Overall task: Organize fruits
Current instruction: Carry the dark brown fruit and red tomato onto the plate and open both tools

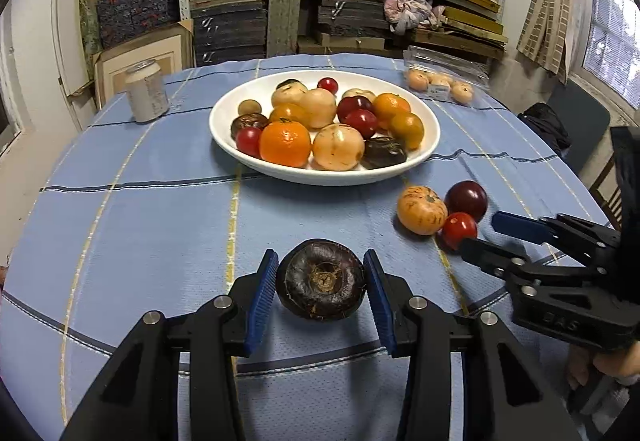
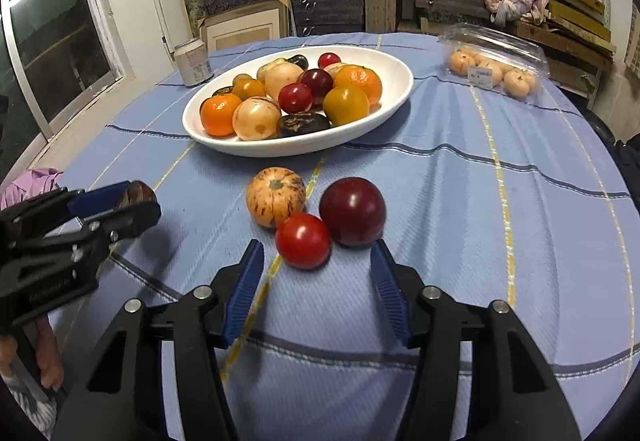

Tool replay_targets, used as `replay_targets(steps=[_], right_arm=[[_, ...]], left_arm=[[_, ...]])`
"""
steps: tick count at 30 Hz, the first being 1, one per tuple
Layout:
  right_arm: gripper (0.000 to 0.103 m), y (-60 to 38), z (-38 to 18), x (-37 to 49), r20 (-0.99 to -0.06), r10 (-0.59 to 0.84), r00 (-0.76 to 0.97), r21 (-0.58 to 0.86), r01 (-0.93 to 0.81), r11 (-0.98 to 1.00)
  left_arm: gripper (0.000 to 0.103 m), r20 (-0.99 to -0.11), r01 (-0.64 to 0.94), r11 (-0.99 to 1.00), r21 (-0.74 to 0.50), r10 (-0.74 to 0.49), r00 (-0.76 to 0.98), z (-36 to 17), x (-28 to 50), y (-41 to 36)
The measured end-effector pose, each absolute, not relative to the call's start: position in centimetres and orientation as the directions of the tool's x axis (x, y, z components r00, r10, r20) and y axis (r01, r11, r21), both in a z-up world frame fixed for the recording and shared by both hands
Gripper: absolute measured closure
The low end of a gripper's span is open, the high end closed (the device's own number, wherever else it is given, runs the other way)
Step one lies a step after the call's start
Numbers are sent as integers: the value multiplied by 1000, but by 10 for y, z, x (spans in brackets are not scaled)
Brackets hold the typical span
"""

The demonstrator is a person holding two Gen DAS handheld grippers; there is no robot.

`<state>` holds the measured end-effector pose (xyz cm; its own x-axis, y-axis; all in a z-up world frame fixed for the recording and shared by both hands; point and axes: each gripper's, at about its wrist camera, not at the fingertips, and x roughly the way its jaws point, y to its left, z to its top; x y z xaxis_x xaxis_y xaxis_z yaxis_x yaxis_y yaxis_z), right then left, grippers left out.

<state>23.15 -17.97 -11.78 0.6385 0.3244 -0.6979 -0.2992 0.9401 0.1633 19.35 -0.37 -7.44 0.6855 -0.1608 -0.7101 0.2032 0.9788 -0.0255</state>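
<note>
Beside the red tomato (image 2: 303, 240), a dark plum (image 2: 352, 211) crowds the right claw (image 2: 317, 273).

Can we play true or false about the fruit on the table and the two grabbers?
1. The left gripper holds a dark brown fruit. True.
2. The right gripper holds the small red fruit. False: its fingers are open, the fruit lies on the cloth in front.
3. Three loose fruits sit on the blue tablecloth near the right gripper. True.
4. The white bowl is empty. False: it is full of fruit.
5. A can stands left of the bowl. True.
</note>
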Motion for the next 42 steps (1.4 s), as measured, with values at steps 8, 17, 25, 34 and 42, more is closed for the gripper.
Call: replay_targets(steps=[8,17,25,34,42], right_arm=[[72,-173,-124,244,-724,351,595,200,-305,931],[73,-178,-122,237,-704,378,602,227,-314,922],[73,-237,-88,207,-577,400,712,369,-209,906],[73,-243,-36,251,-534,402,744,378,-215,900],[73,-171,-48,337,-595,420,685,300,-296,907]], left_arm=[[59,-720,227,973,-30,-179,671,-77,194,-11],[59,-738,233,972,-33,-181,650,-84,198,-13],[59,-689,168,984,-51,-157,708,-60,196,5],[59,-656,147,989,11,-104,747,-11,251,3],[59,-677,109,994,-30,-101,729,-24,338,6]])
